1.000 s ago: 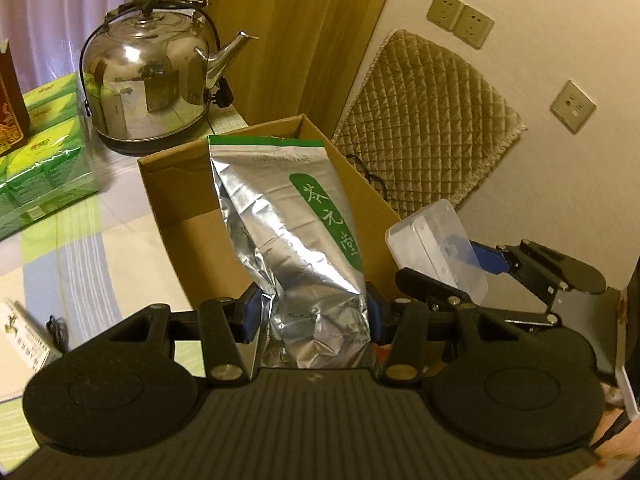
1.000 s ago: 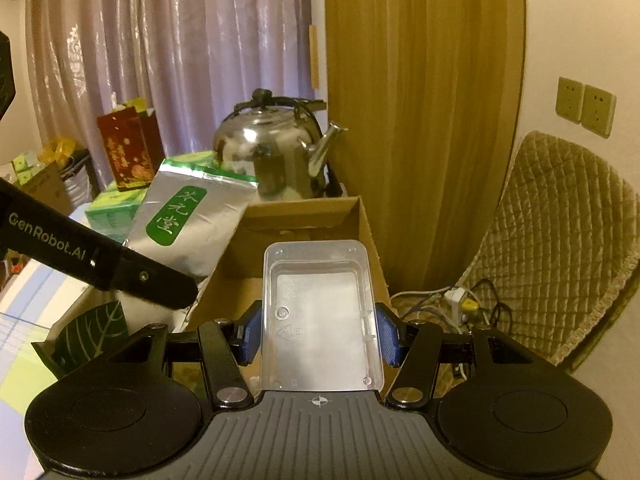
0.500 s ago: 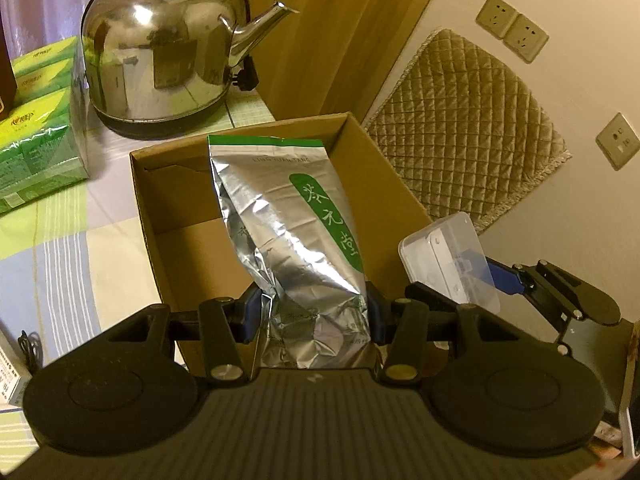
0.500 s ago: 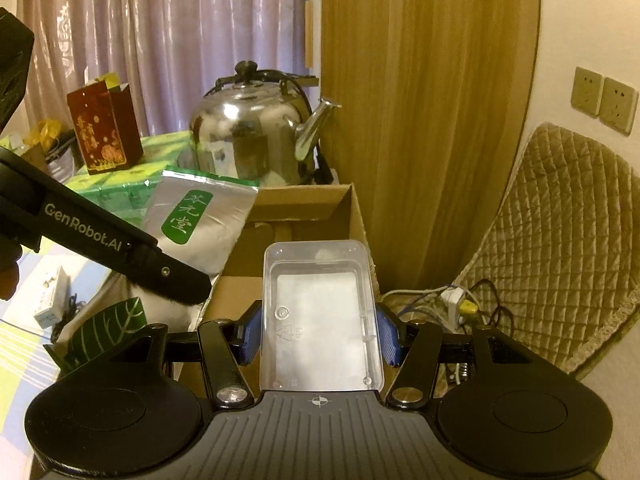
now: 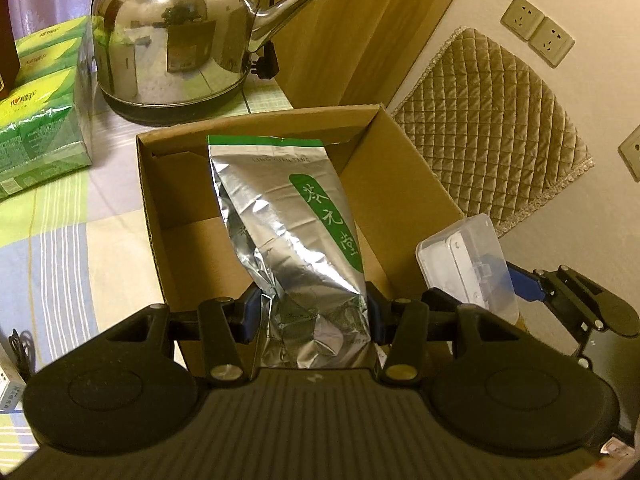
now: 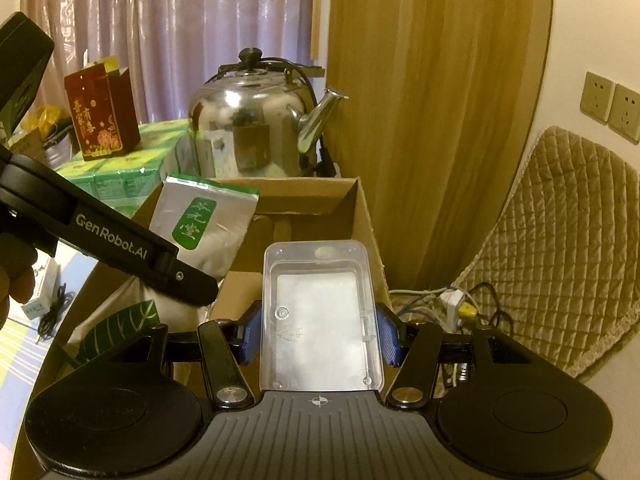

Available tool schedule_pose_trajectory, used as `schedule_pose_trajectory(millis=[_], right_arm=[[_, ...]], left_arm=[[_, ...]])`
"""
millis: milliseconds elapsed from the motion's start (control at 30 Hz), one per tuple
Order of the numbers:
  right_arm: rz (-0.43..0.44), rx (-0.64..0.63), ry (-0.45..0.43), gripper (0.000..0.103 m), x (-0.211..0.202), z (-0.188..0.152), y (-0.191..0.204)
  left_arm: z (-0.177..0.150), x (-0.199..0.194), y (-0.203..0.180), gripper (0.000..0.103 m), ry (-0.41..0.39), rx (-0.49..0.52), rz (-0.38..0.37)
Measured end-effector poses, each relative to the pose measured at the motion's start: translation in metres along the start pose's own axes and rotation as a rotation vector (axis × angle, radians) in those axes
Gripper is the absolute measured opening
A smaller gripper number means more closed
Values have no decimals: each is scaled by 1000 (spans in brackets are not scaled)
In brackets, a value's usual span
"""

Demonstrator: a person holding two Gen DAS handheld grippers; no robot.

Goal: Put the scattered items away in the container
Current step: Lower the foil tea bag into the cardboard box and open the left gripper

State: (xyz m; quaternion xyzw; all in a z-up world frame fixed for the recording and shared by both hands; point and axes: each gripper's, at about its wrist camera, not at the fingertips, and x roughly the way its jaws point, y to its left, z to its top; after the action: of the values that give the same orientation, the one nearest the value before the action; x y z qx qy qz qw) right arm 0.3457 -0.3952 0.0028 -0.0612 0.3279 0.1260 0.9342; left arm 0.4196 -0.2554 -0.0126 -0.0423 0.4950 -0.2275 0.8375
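Observation:
A silver foil tea bag (image 5: pixel 292 240) with a green label is clamped at its lower end in my left gripper (image 5: pixel 312 316). It hangs over the open cardboard box (image 5: pixel 404 184), its top edge reaching toward the far wall. My right gripper (image 6: pixel 320 332) is shut on a clear plastic case (image 6: pixel 320 316), held above the box's near right corner (image 6: pixel 366 240). The same case (image 5: pixel 468 260) shows at the right of the left wrist view. The foil bag (image 6: pixel 204 224) and the left gripper's black finger (image 6: pixel 120 244) appear at the left of the right wrist view.
A steel kettle (image 5: pixel 176 40) stands behind the box. Green tissue packs (image 5: pixel 40 120) and a red gift box (image 6: pixel 102 112) lie to the left on the striped cloth (image 5: pixel 60 256). A quilted cushion (image 5: pixel 492 120), wall sockets (image 5: pixel 536 32) and a cable tangle (image 6: pixel 460 304) are at the right.
Both grippers moved forward and lower over the box with their loads still gripped. The foil bag now sits deeper inside the box opening; the case is nearer the box's right wall.

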Motion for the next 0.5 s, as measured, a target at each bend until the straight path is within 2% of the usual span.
schedule_pose_trajectory(millis=[67, 133, 500], right_arm=[[-1, -4, 1, 54, 0, 0, 1], [-1, -6, 2, 54, 0, 0, 1], [23, -17, 39, 54, 6, 2, 10]], left_arm=[[1, -2, 2, 51, -9, -14, -3], [2, -6, 3, 48, -21, -8, -6], [-5, -48, 12, 49, -97, 25, 21]])
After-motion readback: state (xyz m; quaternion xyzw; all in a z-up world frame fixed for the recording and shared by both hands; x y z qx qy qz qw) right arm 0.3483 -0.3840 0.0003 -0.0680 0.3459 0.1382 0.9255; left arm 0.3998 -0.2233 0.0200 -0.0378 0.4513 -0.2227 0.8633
